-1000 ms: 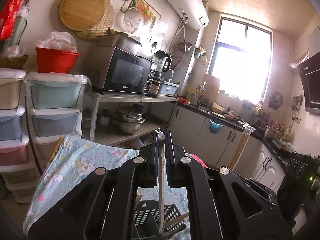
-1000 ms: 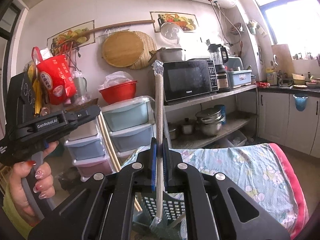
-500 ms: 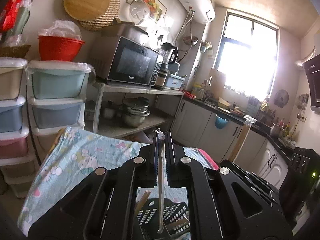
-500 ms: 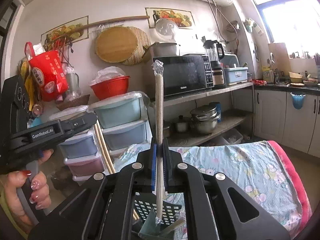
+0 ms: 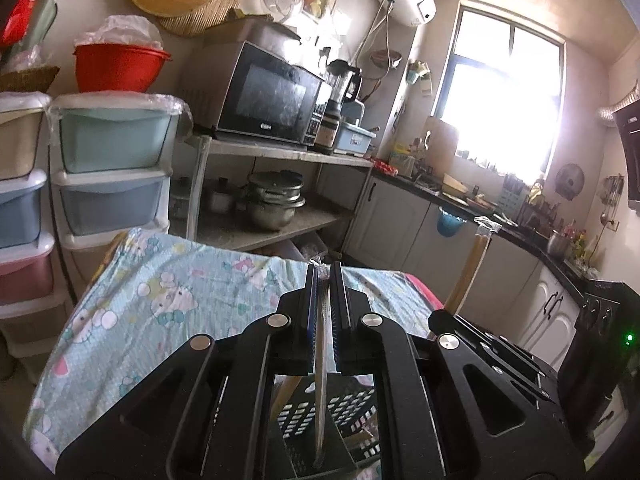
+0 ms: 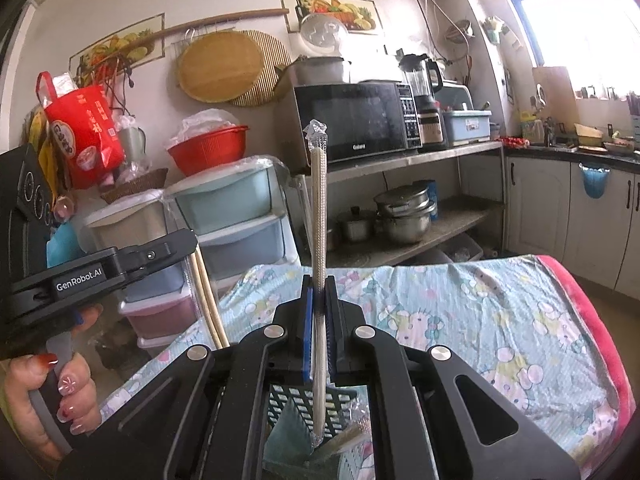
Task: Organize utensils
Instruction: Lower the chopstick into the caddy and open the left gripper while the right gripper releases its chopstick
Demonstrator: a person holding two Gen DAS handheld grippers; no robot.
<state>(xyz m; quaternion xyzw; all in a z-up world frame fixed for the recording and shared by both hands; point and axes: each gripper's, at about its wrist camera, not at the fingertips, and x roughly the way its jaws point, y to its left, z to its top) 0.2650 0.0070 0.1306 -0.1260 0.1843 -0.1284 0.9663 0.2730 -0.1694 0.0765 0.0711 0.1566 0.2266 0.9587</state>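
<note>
Now mid-delivery, by the look of it: each gripper carrying a plastic-wrapped pair of chopsticks toward the black perforated plastic utensil basket, low centre of both views, standing on the surface with the pale blue cartoon-print cloth. Left gripper, lower centre of its view, fingers clamped on a pale wrapped chopstick pair, held upright, wrapper top poking just above the finger tips, lower end hanging down over the basket's opening; whether that end touches the basket floor, cannot tell. Right gripper, lower centre of its own view, fingers likewise pressed tight on a long whitish wrapped chopstick pair, rising well above the fingers with crinkled wrapper at top, lower tip reaching down in front of the basket wall. Same right-hand pair visible at mid right of the left view as a tan stick; left gripper's body and a hand with painted nails at lower left of the right view. Next, probably: lower both pairs until the tips sit well inside the basket, keep them upright and clear of the rim and of each other, then part the fingers to drop them. Main risk: wrapper snagging on the perforated wall.
</note>
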